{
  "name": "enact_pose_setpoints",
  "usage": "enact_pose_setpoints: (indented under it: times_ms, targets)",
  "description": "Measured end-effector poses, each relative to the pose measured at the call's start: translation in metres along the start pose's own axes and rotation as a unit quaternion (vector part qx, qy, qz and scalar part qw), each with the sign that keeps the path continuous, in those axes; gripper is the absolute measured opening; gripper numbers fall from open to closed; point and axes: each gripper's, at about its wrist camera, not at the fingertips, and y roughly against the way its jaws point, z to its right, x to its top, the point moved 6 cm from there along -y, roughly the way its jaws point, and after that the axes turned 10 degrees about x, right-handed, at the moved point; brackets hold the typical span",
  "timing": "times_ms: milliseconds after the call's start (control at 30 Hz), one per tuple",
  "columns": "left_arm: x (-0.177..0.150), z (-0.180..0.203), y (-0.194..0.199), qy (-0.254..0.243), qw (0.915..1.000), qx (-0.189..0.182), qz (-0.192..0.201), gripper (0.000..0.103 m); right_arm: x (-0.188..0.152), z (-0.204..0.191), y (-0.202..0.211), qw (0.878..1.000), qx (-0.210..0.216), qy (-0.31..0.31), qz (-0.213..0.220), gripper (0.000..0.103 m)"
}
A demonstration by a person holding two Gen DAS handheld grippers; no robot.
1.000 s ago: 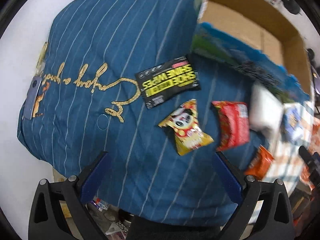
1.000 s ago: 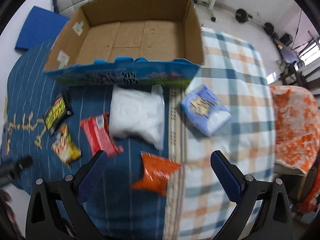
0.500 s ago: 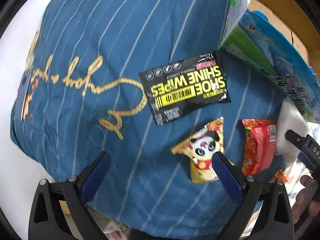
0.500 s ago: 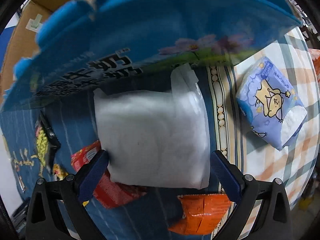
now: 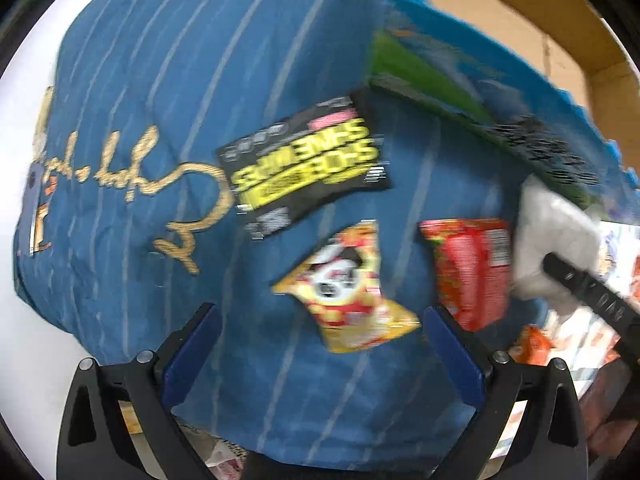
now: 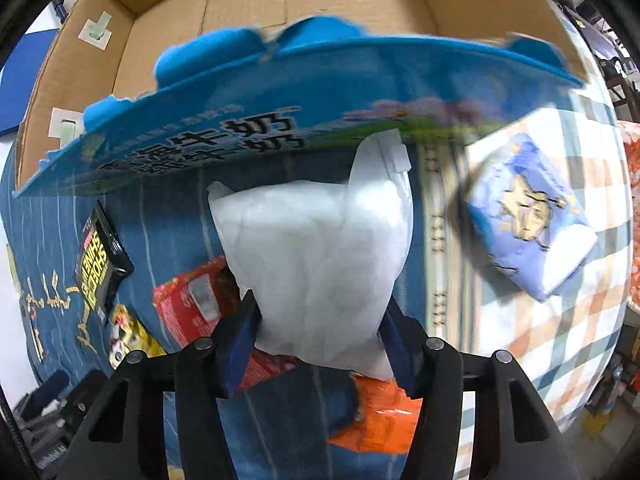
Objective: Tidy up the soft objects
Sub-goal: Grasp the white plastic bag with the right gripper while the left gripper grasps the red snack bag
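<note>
Blue striped cloth (image 5: 132,64) carries packets; cardboard box (image 6: 248,4) behind, apparently empty. Right gripper (image 6: 318,330) clenched on white pouch (image 6: 316,248), low over cloth just before box; long axis toward box, tab end leading. Left gripper (image 5: 320,344) released, hovering. Yellow snack packet (image 5: 348,292), red packet (image 5: 472,268), wipes (image 5: 304,164), tissue pack (image 6: 528,216), orange packet (image 6: 380,416) unsorted.

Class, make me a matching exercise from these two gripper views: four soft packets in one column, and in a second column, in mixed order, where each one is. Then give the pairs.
Things
1. white bag
2. black wipes packet
3. orange packet
4. light blue packet

Places
A. on the checked cloth
B. between the right gripper fingers
C. below the white bag, near the gripper
D. by the gold writing on the blue striped cloth

Pairs: 1-B, 2-D, 3-C, 4-A
</note>
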Motion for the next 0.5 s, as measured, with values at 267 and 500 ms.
enact_pose_setpoints:
  times_ms: [267, 500]
  targets:
    - [0.008, 0.070, 0.010, -0.028, 0.9986, -0.043, -0.010, 0.103, -0.034, 0.063, 0.009, 0.999, 0.006, -0.035, -0.022, 0.060]
    - [0.011, 0.133, -0.025, -0.069, 0.9963, -0.019, -0.048, 0.068, -0.048, 0.083, 0.011, 0.995, 0.061, -0.067, -0.044, 0.075]
